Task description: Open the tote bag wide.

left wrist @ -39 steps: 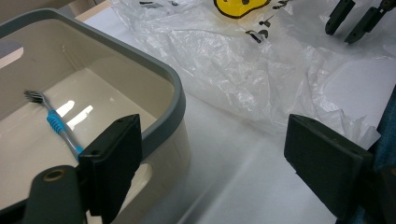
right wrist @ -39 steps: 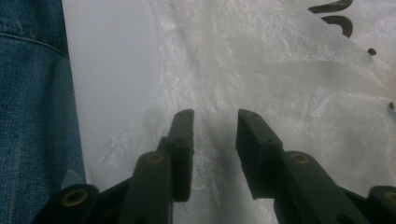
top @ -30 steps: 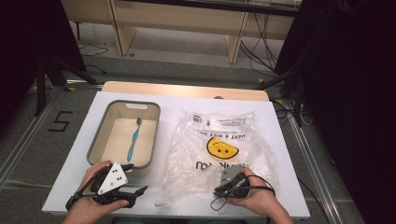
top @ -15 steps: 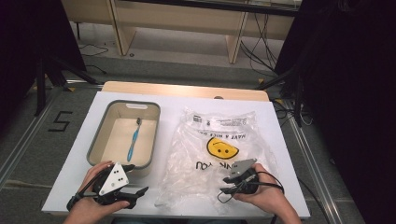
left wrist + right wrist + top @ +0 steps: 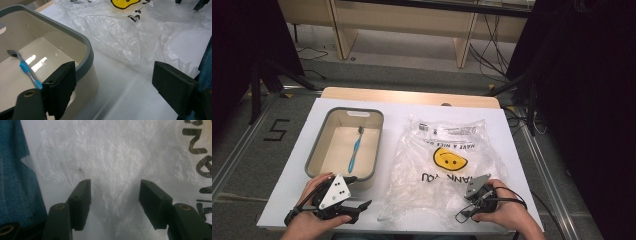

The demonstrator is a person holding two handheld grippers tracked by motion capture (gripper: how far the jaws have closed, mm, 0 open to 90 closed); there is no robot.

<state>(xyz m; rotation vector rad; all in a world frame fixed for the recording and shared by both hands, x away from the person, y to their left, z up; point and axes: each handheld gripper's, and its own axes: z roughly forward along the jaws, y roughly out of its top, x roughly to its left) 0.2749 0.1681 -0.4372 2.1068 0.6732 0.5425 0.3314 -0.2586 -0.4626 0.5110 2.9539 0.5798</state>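
Both my grippers parked at the near edge of the table, jaws open, nothing held.

Largest first: clear plastic bag with a yellow smiley lies flat on the right half of the table, reaching from near the far edge to the near edge. Grey-rimmed tub sits on the left half, blue toothbrush lying inside on its floor. Left gripper at the near-left corner, just beside the tub's near end, jaws wide apart over bare table between tub and bag. Right gripper over the bag's near-right part, jaws moderately apart, gripping nothing; can't tell if tips touch the film.
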